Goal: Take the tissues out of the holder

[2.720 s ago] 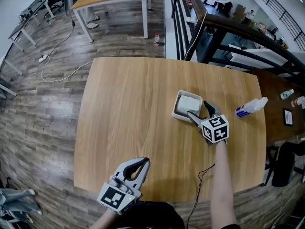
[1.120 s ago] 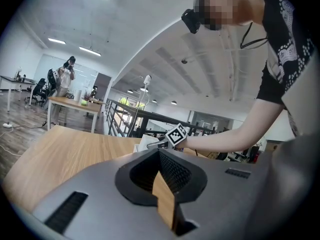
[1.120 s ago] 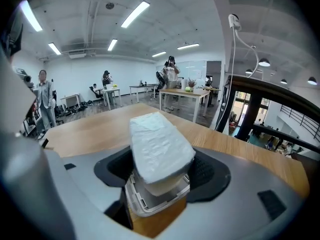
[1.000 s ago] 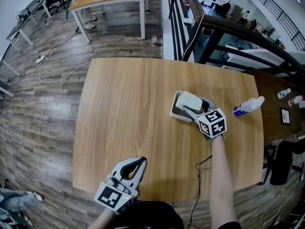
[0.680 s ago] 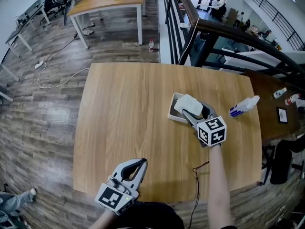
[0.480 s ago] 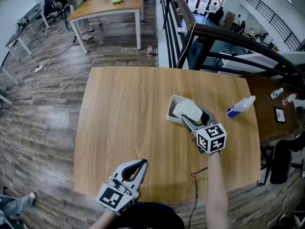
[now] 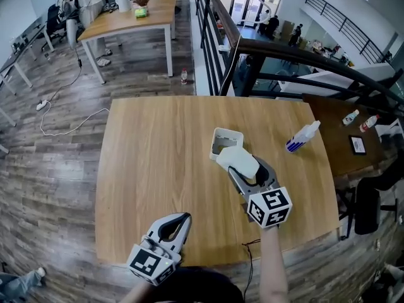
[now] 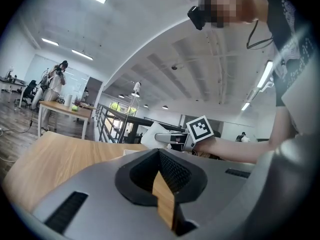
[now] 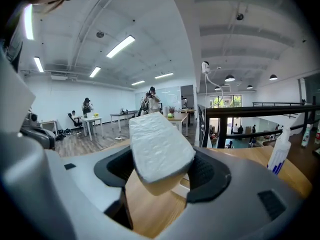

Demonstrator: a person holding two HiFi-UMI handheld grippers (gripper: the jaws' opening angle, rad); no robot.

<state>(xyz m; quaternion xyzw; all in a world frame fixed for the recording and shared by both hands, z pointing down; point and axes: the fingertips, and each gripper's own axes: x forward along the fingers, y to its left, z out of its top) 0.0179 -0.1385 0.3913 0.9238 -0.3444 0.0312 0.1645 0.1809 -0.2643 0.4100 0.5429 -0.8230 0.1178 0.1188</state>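
A white pack of tissues (image 7: 238,160) hangs above the wooden table (image 7: 151,169), just on the near side of the white square holder (image 7: 226,142). The holder's inside shows dark, and the pack is wholly out of it. My right gripper (image 7: 246,170) is shut on the pack; in the right gripper view the tissues (image 9: 159,149) sit tilted between the two pads. My left gripper (image 7: 174,225) rests at the table's near edge, its jaws together with nothing in them. From the left gripper view, the right gripper's marker cube (image 8: 200,129) shows beyond the table.
A spray bottle (image 7: 303,136) lies on the table to the right of the holder. A black railing (image 7: 252,49) runs behind the table's far edge. A darker side table (image 7: 353,137) with small items adjoins on the right. A thin cable (image 7: 249,257) hangs over the near edge.
My right gripper closed on the tissues in the holder, lifted them out and drew them back toward the near edge. The left gripper stayed put.
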